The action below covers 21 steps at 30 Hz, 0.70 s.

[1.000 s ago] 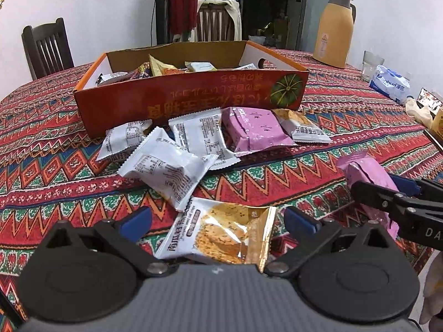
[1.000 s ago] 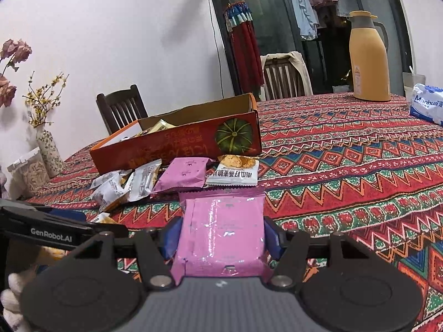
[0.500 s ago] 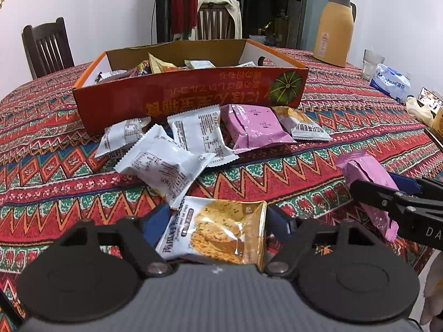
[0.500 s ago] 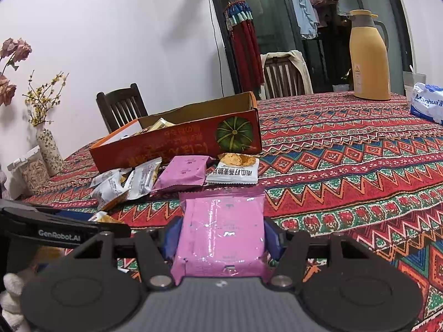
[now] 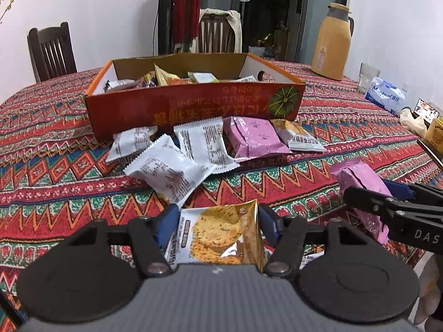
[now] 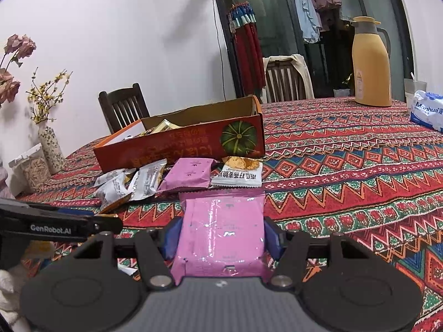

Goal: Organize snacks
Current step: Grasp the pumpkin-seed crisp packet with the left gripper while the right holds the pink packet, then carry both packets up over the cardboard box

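My left gripper (image 5: 217,221) is shut on a gold-and-white cracker packet (image 5: 218,238) and holds it just above the tablecloth. My right gripper (image 6: 221,233) is shut on a pink snack packet (image 6: 221,235), which also shows in the left wrist view (image 5: 360,185). An open orange cardboard box (image 5: 193,105) holding several snacks stands behind. In front of it lie white packets (image 5: 166,171), a pink packet (image 5: 253,138) and a cracker packet (image 5: 299,138). The box (image 6: 180,149) and this pile (image 6: 188,177) also show in the right wrist view.
A patterned red tablecloth (image 5: 55,138) covers the table. A yellow thermos (image 5: 332,47), a glass (image 5: 366,77) and a tissue pack (image 5: 386,96) stand at the far right. Wooden chairs (image 5: 52,51) are behind the table. Flower vases (image 6: 51,146) stand at the left.
My left gripper has closed on the cracker packet and lifted it slightly. The right gripper keeps holding the pink packet, nearly still.
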Tool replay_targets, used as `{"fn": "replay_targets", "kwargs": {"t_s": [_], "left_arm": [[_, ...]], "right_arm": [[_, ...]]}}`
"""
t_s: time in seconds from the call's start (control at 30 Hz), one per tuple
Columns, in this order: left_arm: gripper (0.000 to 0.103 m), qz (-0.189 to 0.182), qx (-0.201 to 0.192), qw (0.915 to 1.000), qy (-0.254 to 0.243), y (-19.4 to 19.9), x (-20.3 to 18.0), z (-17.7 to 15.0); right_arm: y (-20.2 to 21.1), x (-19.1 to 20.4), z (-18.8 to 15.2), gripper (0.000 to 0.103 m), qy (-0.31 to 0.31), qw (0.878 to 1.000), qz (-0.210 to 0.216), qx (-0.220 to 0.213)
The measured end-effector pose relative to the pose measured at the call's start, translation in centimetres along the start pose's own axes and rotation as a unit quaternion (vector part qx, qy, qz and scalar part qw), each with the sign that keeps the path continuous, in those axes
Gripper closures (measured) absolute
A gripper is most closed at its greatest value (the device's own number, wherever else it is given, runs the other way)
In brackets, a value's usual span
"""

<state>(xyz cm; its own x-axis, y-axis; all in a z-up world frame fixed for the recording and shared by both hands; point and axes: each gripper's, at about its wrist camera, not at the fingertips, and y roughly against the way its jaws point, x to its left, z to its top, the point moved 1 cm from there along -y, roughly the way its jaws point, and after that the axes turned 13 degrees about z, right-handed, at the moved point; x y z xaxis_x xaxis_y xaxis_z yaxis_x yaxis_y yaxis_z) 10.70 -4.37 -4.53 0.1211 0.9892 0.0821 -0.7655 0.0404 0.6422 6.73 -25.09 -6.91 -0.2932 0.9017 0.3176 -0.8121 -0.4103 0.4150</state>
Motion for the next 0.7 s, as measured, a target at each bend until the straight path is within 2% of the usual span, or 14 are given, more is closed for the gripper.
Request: {"fn": "replay_targets", "kwargs": {"t_s": [0.1, 0.23, 0.43, 0.53, 0.57, 0.6, 0.7], "left_arm": [[0.039, 0.001, 0.001, 1.0000, 0.001, 0.1, 0.2, -0.1], [0.028, 0.004, 0.009, 0.9999, 0.003, -0.2, 0.2, -0.5], [0.028, 0.024, 0.017, 0.9995, 0.011, -0.9, 0.7, -1.1], [0.038, 0.028, 0.012, 0.9994, 0.015, -0.7, 0.9, -1.2], [0.047, 0.029, 0.009, 0.9993, 0.020, -0.6, 1.1, -1.2], [0.050, 0.029, 0.009, 0.9992, 0.024, -0.5, 1.3, -1.2], [0.052, 0.028, 0.008, 0.9992, 0.027, -0.3, 1.5, -1.3]], "right_arm": [[0.1, 0.3, 0.0, 0.043, 0.003, 1.000, 0.000, -0.001], [0.3, 0.6, 0.0, 0.043, 0.006, 1.000, 0.001, -0.001], [0.6, 1.0, -0.1, 0.043, 0.009, 1.000, 0.001, -0.002], [0.8, 1.1, -0.1, 0.043, 0.010, 1.000, 0.000, -0.003], [0.8, 1.2, -0.1, 0.043, 0.011, 1.000, 0.000, -0.003], [0.8, 1.2, -0.1, 0.043, 0.011, 1.000, 0.001, -0.003], [0.8, 1.3, -0.2, 0.042, 0.013, 1.000, 0.002, -0.001]]}}
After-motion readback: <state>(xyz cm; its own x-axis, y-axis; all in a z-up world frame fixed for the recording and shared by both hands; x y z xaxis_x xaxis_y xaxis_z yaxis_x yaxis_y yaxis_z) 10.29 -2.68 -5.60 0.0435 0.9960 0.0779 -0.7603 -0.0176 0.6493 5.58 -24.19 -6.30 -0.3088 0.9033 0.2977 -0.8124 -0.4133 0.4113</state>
